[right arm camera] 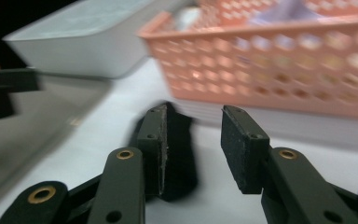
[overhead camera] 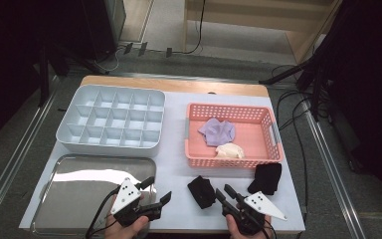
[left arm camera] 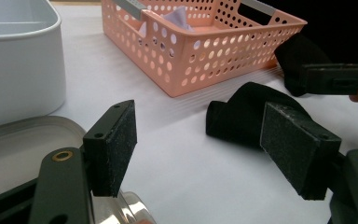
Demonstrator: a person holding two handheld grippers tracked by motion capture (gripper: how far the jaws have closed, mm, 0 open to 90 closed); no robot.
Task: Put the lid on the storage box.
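My right gripper [overhead camera: 225,193], jaws part open & empty, sits just beside black cloth [overhead camera: 201,191]; left gripper [overhead camera: 158,190] wide, empty.

Bystanders on the white table

A grey divided organiser [overhead camera: 111,119] sits toward the far left corner, a shiny metal tray [overhead camera: 87,191] at the near left edge. A pink perforated basket [overhead camera: 234,135] toward the far right holds a lilac cloth [overhead camera: 218,131] and a cream cloth [overhead camera: 230,151]. Another black cloth [overhead camera: 266,178] lies by the near right edge.
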